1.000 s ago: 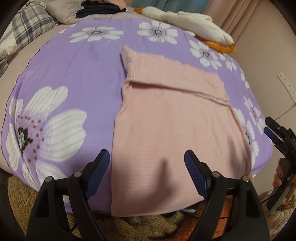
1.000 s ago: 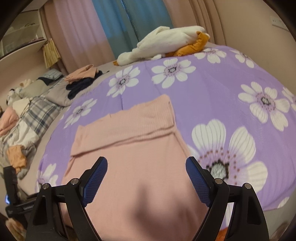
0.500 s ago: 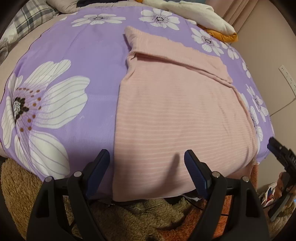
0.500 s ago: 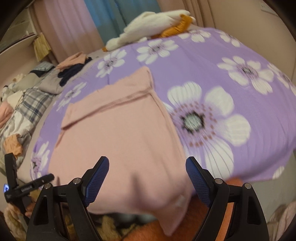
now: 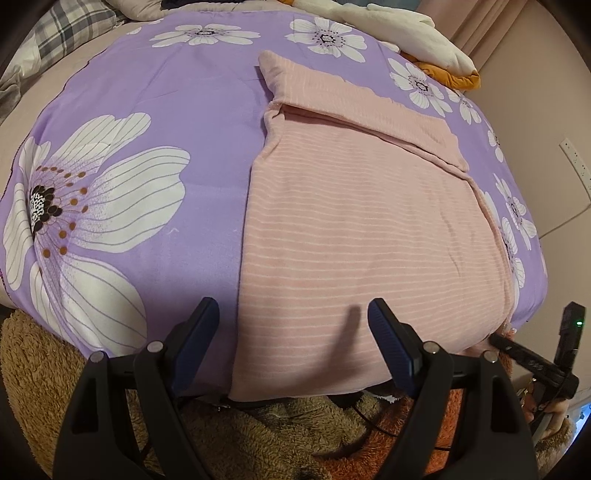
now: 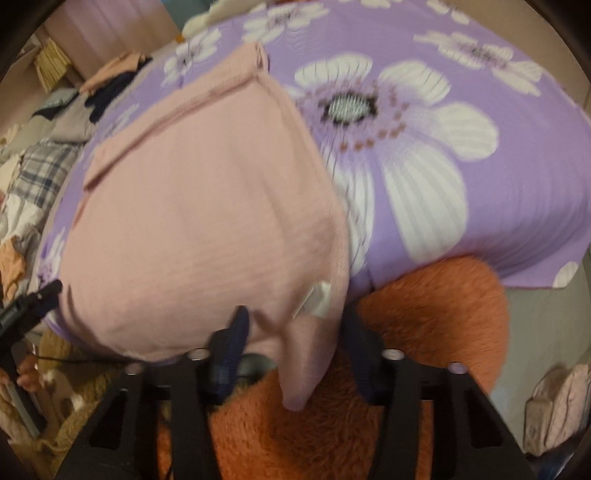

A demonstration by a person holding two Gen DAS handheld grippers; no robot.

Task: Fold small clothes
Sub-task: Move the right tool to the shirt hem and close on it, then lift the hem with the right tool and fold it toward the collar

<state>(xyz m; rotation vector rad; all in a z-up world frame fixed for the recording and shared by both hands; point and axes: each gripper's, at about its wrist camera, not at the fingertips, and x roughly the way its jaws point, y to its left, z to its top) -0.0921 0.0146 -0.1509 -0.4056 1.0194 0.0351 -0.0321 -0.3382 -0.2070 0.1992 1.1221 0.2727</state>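
Note:
A pink ribbed garment (image 5: 362, 229) lies flat on a purple flowered bedspread (image 5: 155, 122), its far end folded over, its near hem hanging off the bed's edge. My left gripper (image 5: 291, 332) is open, just above the near hem at its left corner. In the right wrist view the garment (image 6: 207, 206) fills the middle. My right gripper (image 6: 295, 350) has its jaws narrowed around the hanging right corner, by a white label (image 6: 317, 299). The view is blurred, so I cannot tell whether they pinch the cloth.
A brown fuzzy rug (image 5: 258, 435) and an orange fuzzy cushion (image 6: 424, 314) lie below the bed's edge. A white and orange plush (image 5: 413, 33) lies at the far end. Piled clothes and a plaid blanket (image 6: 40, 170) lie to the left. A wall (image 5: 546, 110) stands at the right.
Both grippers have moved down toward the garment's near hem. The right jaws have narrowed from wide open around the hanging corner. The left stays open.

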